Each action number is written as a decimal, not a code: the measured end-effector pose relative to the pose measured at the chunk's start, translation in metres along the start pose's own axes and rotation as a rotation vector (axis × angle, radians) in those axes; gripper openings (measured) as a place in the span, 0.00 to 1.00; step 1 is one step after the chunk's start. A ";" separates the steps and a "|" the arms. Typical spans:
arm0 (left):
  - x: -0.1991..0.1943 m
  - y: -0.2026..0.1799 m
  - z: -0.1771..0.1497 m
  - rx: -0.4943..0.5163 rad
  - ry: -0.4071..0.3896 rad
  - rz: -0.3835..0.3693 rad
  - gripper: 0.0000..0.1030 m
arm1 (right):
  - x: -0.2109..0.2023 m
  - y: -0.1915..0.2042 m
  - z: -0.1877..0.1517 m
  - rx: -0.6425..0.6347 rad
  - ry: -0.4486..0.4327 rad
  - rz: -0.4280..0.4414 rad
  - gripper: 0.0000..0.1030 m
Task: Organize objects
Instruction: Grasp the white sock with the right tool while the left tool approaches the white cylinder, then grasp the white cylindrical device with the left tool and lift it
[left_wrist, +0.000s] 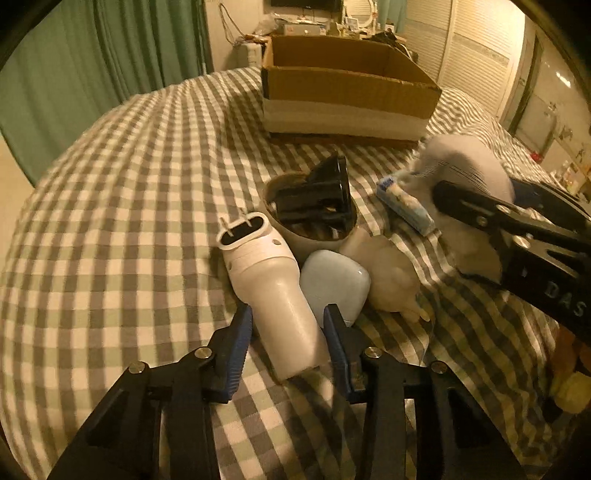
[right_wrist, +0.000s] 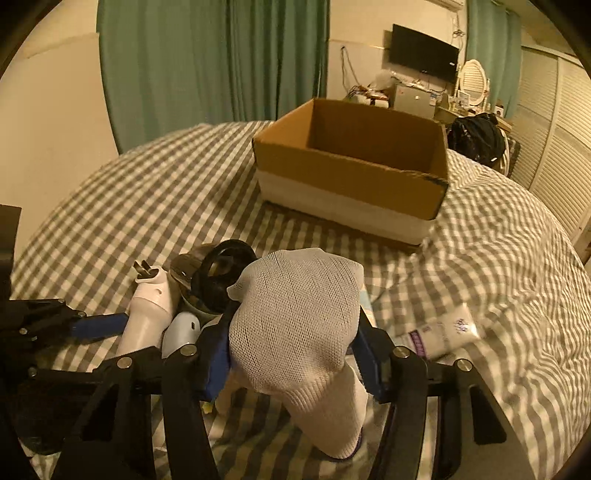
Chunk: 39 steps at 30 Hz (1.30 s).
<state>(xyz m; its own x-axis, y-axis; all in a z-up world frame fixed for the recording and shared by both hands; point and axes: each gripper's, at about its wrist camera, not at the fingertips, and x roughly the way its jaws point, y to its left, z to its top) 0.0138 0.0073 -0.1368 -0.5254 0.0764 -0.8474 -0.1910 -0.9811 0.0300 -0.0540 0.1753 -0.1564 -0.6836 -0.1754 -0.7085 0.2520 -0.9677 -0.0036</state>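
The left gripper (left_wrist: 288, 325) is spread wide, its 2 blue pads on either side of a white plug-in device (left_wrist: 269, 291) that lies on the checked bedspread (left_wrist: 110, 221); whether the pads touch it cannot be told. Just right of the device lies a pale blue case (left_wrist: 336, 284), touching it, and beside that a pale glove (left_wrist: 391, 277). Behind them a round tub (left_wrist: 314, 229) holds a black part (left_wrist: 317, 195) that sticks up over its rim. To the right a small blue-and-white packet (left_wrist: 404, 205) lies on the bedspread.

The right gripper (right_wrist: 291, 350) is clamped on a white mesh sock (right_wrist: 299, 325), the 2 pads pressing its sides while the toe bulges up in front and the cuff hangs below. The sock is held above the bedspread, right of the pile. On the bed to its right lies a white packet (right_wrist: 443, 332) with purple print.

Farther off an open cardboard box (right_wrist: 351, 173) sits on the bed, well apart from the pile. Beyond hang green curtains (right_wrist: 184, 66), and a black TV (right_wrist: 424, 53) is on the wall.
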 end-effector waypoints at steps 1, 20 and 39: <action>-0.004 0.000 0.001 -0.001 -0.008 0.009 0.36 | -0.005 -0.001 0.000 0.006 -0.007 0.003 0.55; -0.068 0.007 0.017 -0.023 -0.130 -0.006 0.00 | -0.080 -0.008 0.005 0.045 -0.145 0.007 0.54; 0.006 -0.028 -0.014 0.054 0.067 0.045 0.65 | -0.072 -0.021 0.001 0.077 -0.127 0.008 0.54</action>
<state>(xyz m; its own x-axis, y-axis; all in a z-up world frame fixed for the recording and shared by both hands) 0.0278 0.0328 -0.1508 -0.4782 0.0181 -0.8781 -0.2135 -0.9722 0.0962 -0.0110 0.2083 -0.1041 -0.7638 -0.2004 -0.6135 0.2083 -0.9763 0.0595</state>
